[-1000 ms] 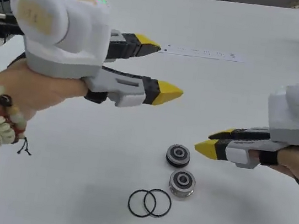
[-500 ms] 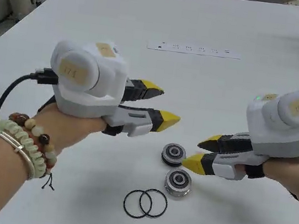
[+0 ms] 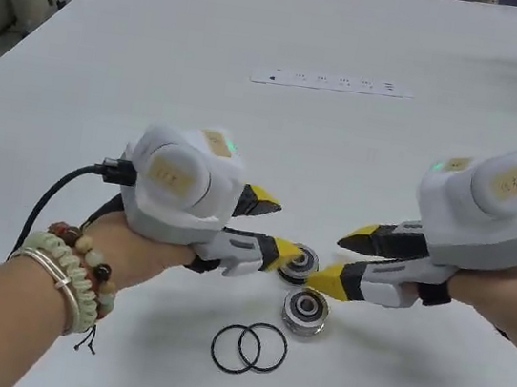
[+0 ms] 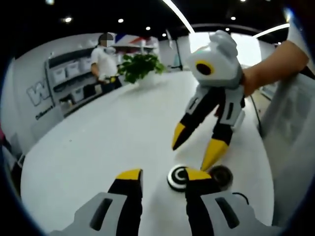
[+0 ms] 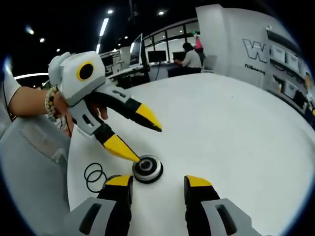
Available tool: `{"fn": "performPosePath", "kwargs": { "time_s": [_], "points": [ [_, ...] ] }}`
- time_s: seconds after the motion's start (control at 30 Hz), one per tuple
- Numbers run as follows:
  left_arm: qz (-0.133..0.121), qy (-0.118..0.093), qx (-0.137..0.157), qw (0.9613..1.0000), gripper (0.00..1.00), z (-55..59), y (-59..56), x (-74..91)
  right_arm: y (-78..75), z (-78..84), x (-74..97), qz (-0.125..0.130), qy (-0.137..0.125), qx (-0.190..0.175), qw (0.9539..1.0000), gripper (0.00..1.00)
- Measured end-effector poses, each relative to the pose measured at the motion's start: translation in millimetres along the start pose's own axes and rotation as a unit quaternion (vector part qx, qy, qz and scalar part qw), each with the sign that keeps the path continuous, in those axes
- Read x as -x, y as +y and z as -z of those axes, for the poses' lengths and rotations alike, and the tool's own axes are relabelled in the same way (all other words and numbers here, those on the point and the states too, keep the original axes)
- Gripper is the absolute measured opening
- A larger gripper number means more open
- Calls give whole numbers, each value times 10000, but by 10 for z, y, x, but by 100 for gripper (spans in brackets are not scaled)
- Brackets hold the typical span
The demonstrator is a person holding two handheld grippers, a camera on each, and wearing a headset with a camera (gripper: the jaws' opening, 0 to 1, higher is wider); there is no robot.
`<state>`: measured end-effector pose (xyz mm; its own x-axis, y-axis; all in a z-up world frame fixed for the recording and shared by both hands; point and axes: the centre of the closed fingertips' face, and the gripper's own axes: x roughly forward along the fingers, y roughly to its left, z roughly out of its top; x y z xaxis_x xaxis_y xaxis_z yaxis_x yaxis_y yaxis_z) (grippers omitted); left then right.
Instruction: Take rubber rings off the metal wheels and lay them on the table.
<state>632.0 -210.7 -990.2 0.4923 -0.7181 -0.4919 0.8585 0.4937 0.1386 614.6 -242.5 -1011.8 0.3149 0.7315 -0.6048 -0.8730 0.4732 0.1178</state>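
Near lower centre, left gripper (image 3: 280, 227) and right gripper (image 3: 336, 258), jaws apart, flank the stiff wheel (image 3: 301, 263); its rubber ring (image 3: 313, 271), probably stretchy, wants pinching at the edge.

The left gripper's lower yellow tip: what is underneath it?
A metal wheel standing on the white table. The left gripper hides part of the wheel's edge, so whether they touch cannot be told.

The left gripper (image 3: 282, 228) and right gripper (image 3: 334, 259) are showing white shells and yellow-tipped black jaws; bead bracelets (image 3: 67, 268) are circling the left wrist, beside a black cable (image 3: 112, 172).
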Motion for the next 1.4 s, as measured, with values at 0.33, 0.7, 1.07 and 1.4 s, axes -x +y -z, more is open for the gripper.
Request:
{"fn": "performPosePath", "kwargs": {
  "time_s": [0.33,0.7,1.07,1.4],
  "points": [
    [265,-4,42,9996,26,-4,-138,-71,22,110,-60,-14,257,315,9992,35],
    [432,99,72,9990,20,65,-218,-101,106,80,-90,-169,207,398,9989,36],
    [461,91,411,9980,17,87,-238,-100,161,29,-121,-253,64,314,9992,33],
    [488,67,470,9977,15,84,-257,-94,184,39,-148,-248,112,331,9991,28]
  ]
}}
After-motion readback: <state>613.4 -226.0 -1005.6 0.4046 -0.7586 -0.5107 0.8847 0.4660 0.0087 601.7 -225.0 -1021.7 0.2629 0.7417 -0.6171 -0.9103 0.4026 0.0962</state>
